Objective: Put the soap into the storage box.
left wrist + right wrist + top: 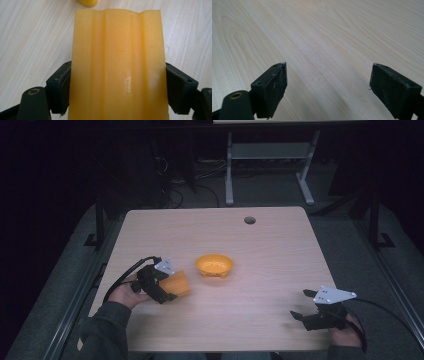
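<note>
Right tongs [301, 303] agape over bare table [270, 250], left tongs [167, 287] clamping orange cup [177, 284]

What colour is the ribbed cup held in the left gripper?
Translucent orange-yellow; the ribbed plastic cup, clamped in the left gripper, shows best in the left gripper view.

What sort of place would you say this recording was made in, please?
Probably a lab or workshop set up for recording. A plain wooden table stands on grey carpet, with cables on the floor and a metal desk frame behind it.
</note>
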